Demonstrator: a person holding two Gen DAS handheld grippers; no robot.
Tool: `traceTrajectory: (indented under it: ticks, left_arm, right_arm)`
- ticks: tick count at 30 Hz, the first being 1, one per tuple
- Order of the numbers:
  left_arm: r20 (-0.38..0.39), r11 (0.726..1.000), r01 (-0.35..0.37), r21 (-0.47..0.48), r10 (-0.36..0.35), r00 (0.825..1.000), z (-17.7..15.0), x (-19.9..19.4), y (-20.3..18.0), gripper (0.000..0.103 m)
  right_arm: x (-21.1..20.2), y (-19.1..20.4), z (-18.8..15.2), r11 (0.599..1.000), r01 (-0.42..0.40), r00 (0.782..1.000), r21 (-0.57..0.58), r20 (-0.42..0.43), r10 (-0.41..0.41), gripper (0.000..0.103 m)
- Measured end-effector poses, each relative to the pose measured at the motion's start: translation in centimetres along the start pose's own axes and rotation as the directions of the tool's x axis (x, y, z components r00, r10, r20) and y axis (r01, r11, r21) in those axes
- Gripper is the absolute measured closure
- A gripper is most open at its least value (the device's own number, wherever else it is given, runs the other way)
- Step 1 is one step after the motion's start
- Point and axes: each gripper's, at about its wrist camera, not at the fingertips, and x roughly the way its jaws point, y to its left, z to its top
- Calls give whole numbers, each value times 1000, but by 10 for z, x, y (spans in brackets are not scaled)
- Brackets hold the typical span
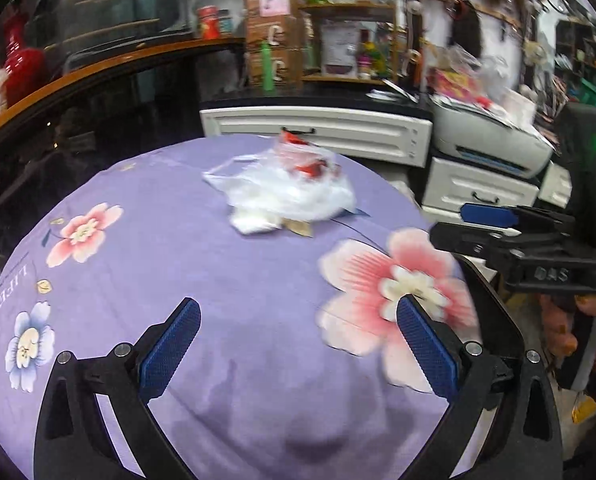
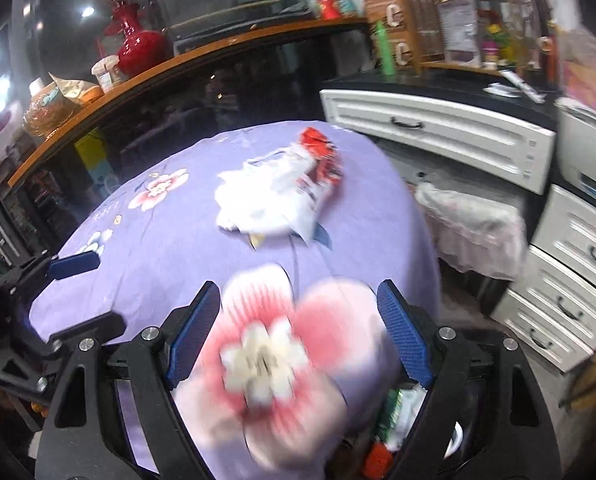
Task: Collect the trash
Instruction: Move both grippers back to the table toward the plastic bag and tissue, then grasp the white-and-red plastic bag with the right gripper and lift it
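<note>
Two black arms with blue pads sit closest in the left wrist view. They belong to the left gripper point(image 1: 298, 340), and its pads are far apart with nothing between them. Under them lies a purple tablecloth point(image 1: 170, 208) with pink and blue flowers on it. Farther back on the cloth sits the trash pile point(image 1: 286, 188): a crumpled clear plastic bag with something red inside. It lies well apart from the pads. At the right edge the right gripper point(image 1: 493, 220) pokes in from the side, held by a hand point(image 1: 565, 320). Behind the table stand white drawers point(image 1: 317, 132) and a printer point(image 1: 493, 140).

Next, the right wrist view. The right gripper point(image 2: 298, 332) is closest, and its blue pads are wide apart over a big pink flower point(image 2: 274, 356) on the cloth. Nothing is between them. The trash pile point(image 2: 282, 192) sits farther back near the middle of the table, with a red wrapper point(image 2: 321, 156) on top of the white bag. The left gripper point(image 2: 74, 264) shows at the left edge. Down low, beside the table's edge, more rubbish point(image 2: 397, 420) peeks out, but it is blurry.
</note>
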Motion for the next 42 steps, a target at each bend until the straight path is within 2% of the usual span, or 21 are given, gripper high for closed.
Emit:
traceTrajectory:
  ticks: [7, 14, 15, 16, 18, 19, 20, 22, 24, 29, 33, 38, 42]
  left_arm:
    - [-17, 1000, -17, -22, 17, 1000, 4, 11, 32, 6]
    - [-38, 999, -6, -34, 5, 999, 5, 25, 49, 6]
    - [-40, 999, -5, -34, 4, 999, 5, 27, 50, 6]
    - [-41, 999, -5, -33, 4, 999, 6, 27, 50, 6]
    - [-45, 1000, -7, -29, 6, 999, 7, 30, 52, 6]
    - [-48, 1000, -8, -28, 7, 999, 7, 32, 53, 6]
    - [-51, 1000, -7, -29, 5, 999, 8, 33, 54, 6]
    - [-53, 999, -2, -32, 1, 999, 9, 36, 55, 6]
    - [-56, 999, -4, -36, 2, 998, 10, 39, 56, 6]
    - [-83, 999, 1, -40, -4, 997, 16, 52, 56, 6]
    - [-99, 1000, -12, -8, 11, 995, 28, 68, 50, 6]
    - [-121, 999, -15, 28, 18, 992, 47, 95, 39, 6]
    - [-140, 999, -25, 40, 30, 990, 61, 118, 36, 6]
  right_arm:
    - [79, -3, 51, 998, -49, 993, 36, -107, 52, 23]
    - [132, -11, 76, 995, -26, 982, 97, -182, 43, 25]
    - [136, -12, 77, 994, -26, 981, 109, -188, 46, 33]
    - [139, -13, 78, 993, -17, 980, 114, -197, 40, 37]
    - [142, -13, 77, 994, -3, 979, 113, -201, 25, 58]
    - [143, -13, 77, 995, -2, 980, 105, -199, 23, 64]
    - [141, -12, 76, 995, -2, 980, 99, -198, 22, 77]
    - [139, -14, 77, 995, -14, 981, 95, -193, 32, 89]
    - [130, -13, 78, 995, -33, 985, 91, -164, 48, 96]
    - [101, -12, 88, 996, -47, 995, 74, -83, 53, 98]
    - [66, -9, 98, 999, -32, 999, 38, 3, 32, 99]
    - [21, -17, 104, 1000, -11, 995, 26, 96, 8, 99]
    - [-1, -28, 101, 1000, -1, 993, 30, 121, -3, 99]
